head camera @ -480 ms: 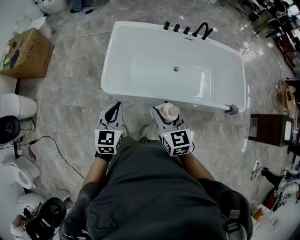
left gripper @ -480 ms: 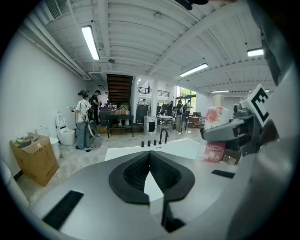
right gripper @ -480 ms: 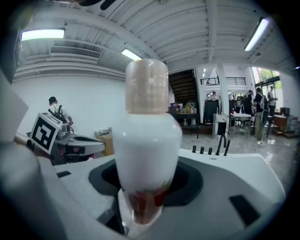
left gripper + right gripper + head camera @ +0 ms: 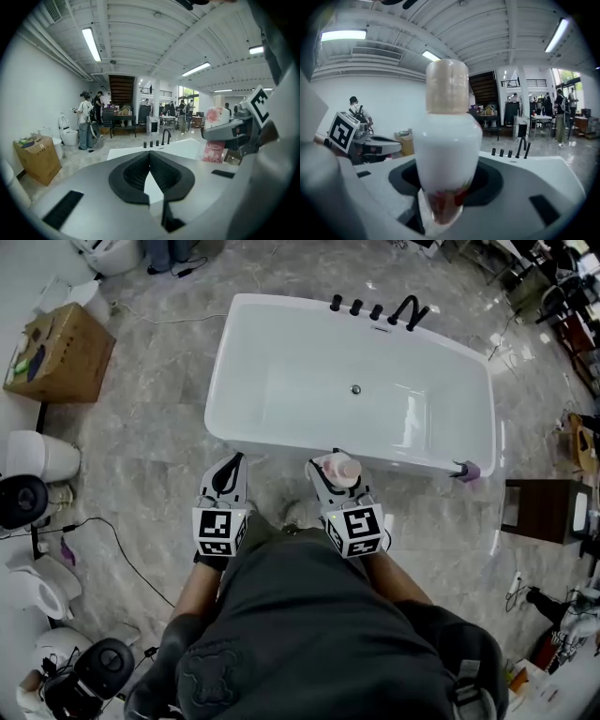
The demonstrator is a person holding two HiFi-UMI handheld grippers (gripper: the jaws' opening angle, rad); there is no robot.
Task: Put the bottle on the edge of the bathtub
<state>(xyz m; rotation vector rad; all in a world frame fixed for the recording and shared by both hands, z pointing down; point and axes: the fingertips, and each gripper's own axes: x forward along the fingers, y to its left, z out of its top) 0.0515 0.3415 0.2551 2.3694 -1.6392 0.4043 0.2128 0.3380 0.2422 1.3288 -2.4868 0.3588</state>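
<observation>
Going from the left: a cardboard box (image 4: 56, 352) sat on the floor, well apart from the tub. The left hand-held gripper (image 4: 232, 465) hung just short of the bathtub (image 4: 272, 439) with its jaws pressed together and nothing in them, so it was basically a spectator.

Right next to it, the right hand-held gripper (image 4: 328, 467) was clamped on the bottle (image 4: 343, 468). That's a white one with a pale cap, held upright about at the tub's near rim. As far as I could tell it wasn't set down yet.

My worry was that rim. It looked narrow, glossy and curved, and the bottle looked tall for its base. If the jaws let go before the base sat flat, or with it half over the lip, I'd guess it would tip into the tub or onto the floor. A sideways nudge while pulling the jaws off could do the same.

Further right, a small purple thing (image 4: 466, 470) sat on the rim's corner, well clear of the bottle.
</observation>
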